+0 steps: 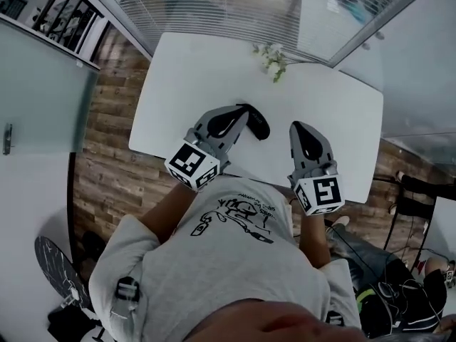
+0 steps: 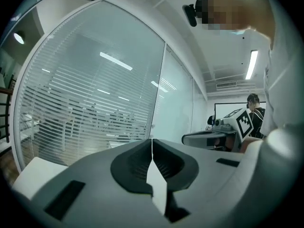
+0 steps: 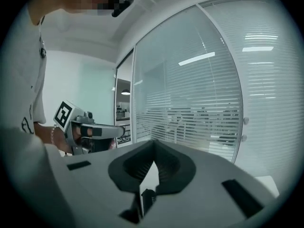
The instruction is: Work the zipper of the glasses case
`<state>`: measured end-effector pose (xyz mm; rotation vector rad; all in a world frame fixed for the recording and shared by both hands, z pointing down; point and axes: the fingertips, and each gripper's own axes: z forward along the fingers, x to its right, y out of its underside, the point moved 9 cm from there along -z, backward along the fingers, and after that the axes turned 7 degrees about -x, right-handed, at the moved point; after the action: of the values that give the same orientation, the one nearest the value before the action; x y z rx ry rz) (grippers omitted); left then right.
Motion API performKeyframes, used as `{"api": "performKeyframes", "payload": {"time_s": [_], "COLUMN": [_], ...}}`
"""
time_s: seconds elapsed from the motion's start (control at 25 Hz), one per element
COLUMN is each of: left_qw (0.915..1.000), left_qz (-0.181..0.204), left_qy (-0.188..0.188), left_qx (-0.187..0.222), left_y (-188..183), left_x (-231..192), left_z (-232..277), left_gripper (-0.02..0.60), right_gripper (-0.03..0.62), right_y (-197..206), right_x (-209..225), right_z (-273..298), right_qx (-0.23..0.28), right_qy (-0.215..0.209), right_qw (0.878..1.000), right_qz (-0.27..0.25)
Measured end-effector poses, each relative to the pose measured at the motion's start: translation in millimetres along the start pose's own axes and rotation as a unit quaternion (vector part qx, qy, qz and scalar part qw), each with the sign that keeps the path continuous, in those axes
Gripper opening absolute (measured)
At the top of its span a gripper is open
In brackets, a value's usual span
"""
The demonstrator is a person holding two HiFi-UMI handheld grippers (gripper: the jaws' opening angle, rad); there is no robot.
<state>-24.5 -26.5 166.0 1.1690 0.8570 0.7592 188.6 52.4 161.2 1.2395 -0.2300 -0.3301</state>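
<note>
Starting with print: a black line drawing with small lettering is seen on the front of the grey T-shirt [image 1: 235,262], but the words are too small to be read. Black-and-white square markers are carried on the cube of each gripper.

Over to the left gripper [image 2: 152,142]: its jaws are shown pressed together at the tips in its own view, and nothing is caught between them. Same story at the right gripper [image 3: 153,144], where the jaws are closed tip to tip with nothing gripped.

Both are held in the air, side by side but apart, above the near edge of the white table [image 1: 178,84], and are pointed towards a glass wall with blinds [image 2: 95,103].

The glasses case [image 1: 258,123], dark and curved, is seen in the head view just past the left gripper's tip, in the near half of the table. Whether it is touched cannot be told from there.

A sprig of small white flowers [image 1: 271,60] is laid at the far edge. Elsewhere the tabletop is left bare out to its left and right edges. Wood-plank floor [image 1: 107,169] is shown beyond the left edge.
</note>
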Motion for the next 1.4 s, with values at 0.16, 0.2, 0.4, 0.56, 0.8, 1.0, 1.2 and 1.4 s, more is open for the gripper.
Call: {"api": "performKeyframes", "payload": {"time_s": [0.16,0.2,0.4,0.56,0.8,1.0,1.2,1.4], "left_qw": [0.9997,0.9996,0.9986,0.9979,0.997,0.9968,0.9968,0.997], "left_qz": [0.011,0.013,0.018,0.021,0.029,0.031,0.024,0.022], "left_qy": [0.0,0.0,0.002,0.001,0.003,0.005,0.006,0.008], "left_qx": [0.021,0.027,0.05,0.061,0.072,0.073,0.076,0.073], "left_y": [-24.7,-30.0,-54.6,-67.2,-70.9,-68.8,-66.5,-67.5], "left_x": [7.2,9.3,17.0,18.3,19.2,12.8,18.7,14.5], "left_z": [-7.0,-10.5,-24.5,-27.5,-29.8,-24.6,-18.2,-19.6], "left_gripper": [0.021,0.021,0.021,0.021,0.021,0.021,0.021,0.021], "right_gripper": [0.006,0.006,0.005,0.005,0.005,0.005,0.005,0.005], "right_y": [-25.6,-32.0,-61.6,-74.1,-80.5,-82.5,-79.4,-81.2], "right_x": [-1.8,-4.2,-12.6,-14.1,-18.0,-18.7,-14.4,-17.3], "right_z": [-7.3,-10.0,-19.6,-21.4,-20.2,-13.0,-16.3,-13.9], "right_qx": [0.026,0.032,0.053,0.061,0.068,0.07,0.075,0.072], "right_qy": [-0.007,-0.008,-0.012,-0.021,-0.019,-0.022,-0.021,-0.021], "right_qw": [1.0,0.999,0.998,0.998,0.997,0.997,0.997,0.997], "right_qz": [-0.006,-0.006,-0.013,-0.011,-0.017,-0.018,-0.013,-0.011]}}
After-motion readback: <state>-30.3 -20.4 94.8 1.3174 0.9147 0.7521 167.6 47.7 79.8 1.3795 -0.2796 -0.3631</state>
